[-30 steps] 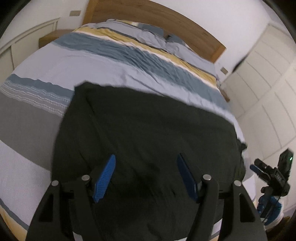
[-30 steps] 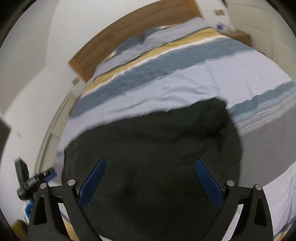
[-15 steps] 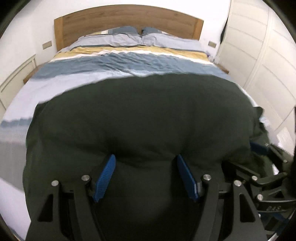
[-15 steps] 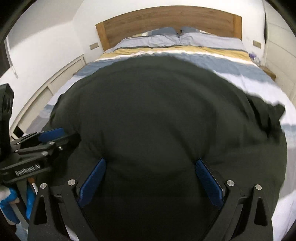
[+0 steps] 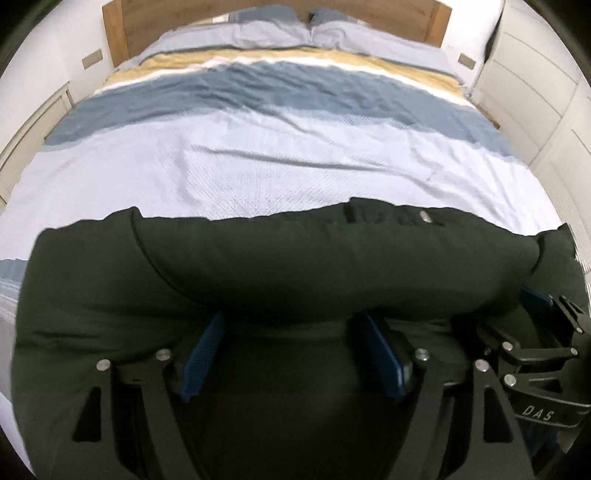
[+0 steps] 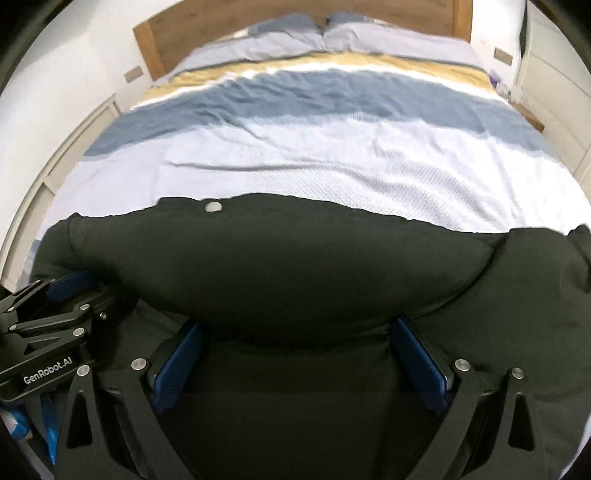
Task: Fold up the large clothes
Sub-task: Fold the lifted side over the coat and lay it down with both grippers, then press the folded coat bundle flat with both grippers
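Showing only leftward: belt loop (image 5: 347, 213)

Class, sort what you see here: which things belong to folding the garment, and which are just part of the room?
Belongs to the job:
dark garment
left tongs, opening
right tongs

Just there:
striped bedspread
pillows
headboard
cupboards

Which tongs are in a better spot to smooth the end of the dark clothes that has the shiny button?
Probably the left tongs. The silver button sits on the dark garment toward their side. The right tongs sit farther along.
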`<state>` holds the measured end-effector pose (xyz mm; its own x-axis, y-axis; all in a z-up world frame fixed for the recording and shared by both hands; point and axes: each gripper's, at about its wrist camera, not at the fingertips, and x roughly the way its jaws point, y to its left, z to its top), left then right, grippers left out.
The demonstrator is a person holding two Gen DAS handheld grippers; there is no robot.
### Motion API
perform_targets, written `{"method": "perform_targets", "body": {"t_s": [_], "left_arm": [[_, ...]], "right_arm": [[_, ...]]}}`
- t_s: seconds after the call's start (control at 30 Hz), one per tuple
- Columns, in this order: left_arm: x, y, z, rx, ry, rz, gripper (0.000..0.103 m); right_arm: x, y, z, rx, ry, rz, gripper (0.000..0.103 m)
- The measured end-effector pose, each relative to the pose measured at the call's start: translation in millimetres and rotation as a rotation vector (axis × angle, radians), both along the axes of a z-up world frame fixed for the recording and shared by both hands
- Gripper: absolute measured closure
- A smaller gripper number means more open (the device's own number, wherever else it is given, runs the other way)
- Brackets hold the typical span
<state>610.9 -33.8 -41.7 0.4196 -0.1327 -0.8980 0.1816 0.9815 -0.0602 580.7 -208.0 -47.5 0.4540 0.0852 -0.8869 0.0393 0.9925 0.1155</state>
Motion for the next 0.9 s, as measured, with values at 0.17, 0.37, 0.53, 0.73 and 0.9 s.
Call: {"method": "perform_targets", "body": {"t_s": [0.17, 0.37, 0.53, 0.73, 0.9], "left_arm": [[25, 0, -21, -0.003, 0.048, 0.021, 0.021], [29, -5, -28, 0.031, 0.071, 0.016, 0.019], [31, 10, -15, 0.016, 0.154, -0.043, 0.019], [29, 58, -7, 0.054, 0.178, 0.065, 0.019], [22, 101, -1, 0.182, 0.178, 0.185, 0.019]], "right_arm": [[17, -1, -21, -0.006, 0.037, -0.017, 0.001], [23, 3, -34, -0.014, 0.047, -0.016, 0.0], [21, 2, -17, -0.013, 0.086, 0.025, 0.001], [4, -49, -7, 0.027, 0.086, -0.045, 0.001], [-9, -83, 3, -0.079, 0.099, -0.135, 0.001]]}}
